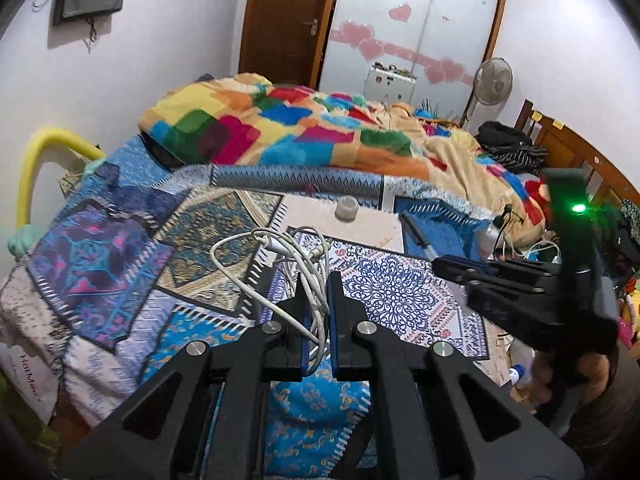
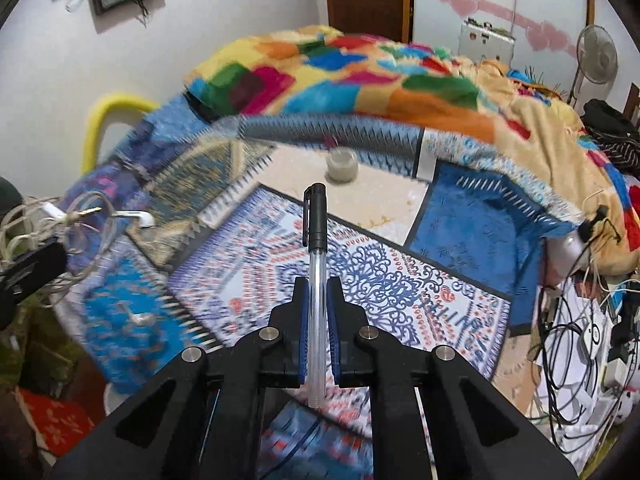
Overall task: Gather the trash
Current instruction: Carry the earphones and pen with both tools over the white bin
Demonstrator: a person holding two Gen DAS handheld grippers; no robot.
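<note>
Left gripper (image 1: 317,280): clamped tight on a tangle of white cable (image 1: 280,252), the loops spilling out ahead of the blue pads and one strand running back between the fingers.
Right gripper (image 2: 317,286): pressed together on a pen (image 2: 315,264), gripping the clear barrel; the black cap with its clip points forward past the fingertips, and the bare end sticks out behind the pads.
Pen from the other side: in the left wrist view the right gripper (image 1: 436,264) comes in from the right edge with the pen's barrel poking out of its tip above the patchwork.
Cable from the other side: in the right wrist view the white bundle hangs at the far left edge, a metal jack plug sticking out of it.
Bed: a patchwork bedspread (image 1: 400,292) in blue, white and red prints lies below both tools, neither one touching it.
Small jar (image 2: 341,165): upright on a pale cream patch of the spread, well beyond the pen's cap.
Blanket (image 1: 288,128): bright colour-block fleece heaped across the far half of the bed.
Right-hand floor: a mess of black and white wires (image 2: 576,336) beside the bed.
Background: a standing fan (image 1: 493,82) near a wardrobe with pink heart stickers (image 1: 404,12).
</note>
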